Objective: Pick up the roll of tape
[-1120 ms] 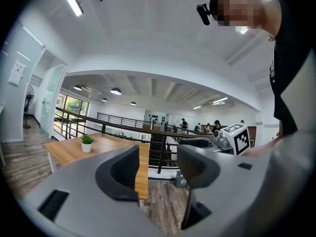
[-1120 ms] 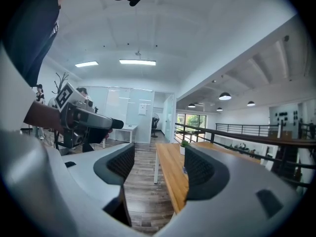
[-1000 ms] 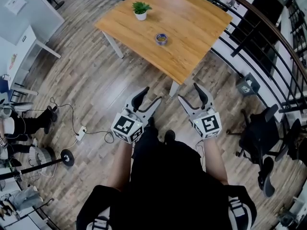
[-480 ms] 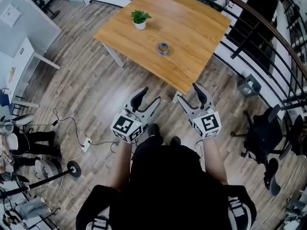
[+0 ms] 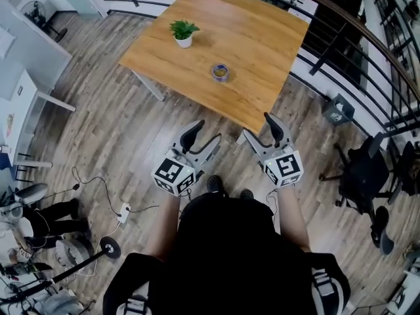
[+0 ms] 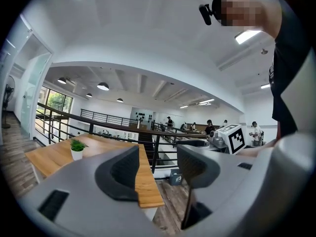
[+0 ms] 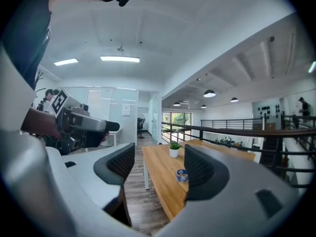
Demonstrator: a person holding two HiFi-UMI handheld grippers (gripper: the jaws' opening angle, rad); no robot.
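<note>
A small blue roll of tape [image 5: 220, 73] lies flat on the wooden table [image 5: 256, 44], near its middle; the right gripper view shows the roll of tape [image 7: 181, 175] beside the inner edge of one jaw. My left gripper [image 5: 204, 135] and right gripper [image 5: 258, 127] are held in front of the person's body, over the floor just short of the table's near corner. Both are open with nothing between the jaws. In the left gripper view my left gripper [image 6: 159, 168] faces the table's edge and the roll is not visible.
A small potted plant [image 5: 182, 32] in a white pot stands on the table left of the tape. A black railing [image 5: 357, 41] runs behind and right of the table. A black office chair [image 5: 367, 172] is at right; cables and a power strip [image 5: 123, 210] lie on the floor at left.
The person has stepped toward the table, which now lies closer and lower in the head view. Both grippers stay open at the same height.
</note>
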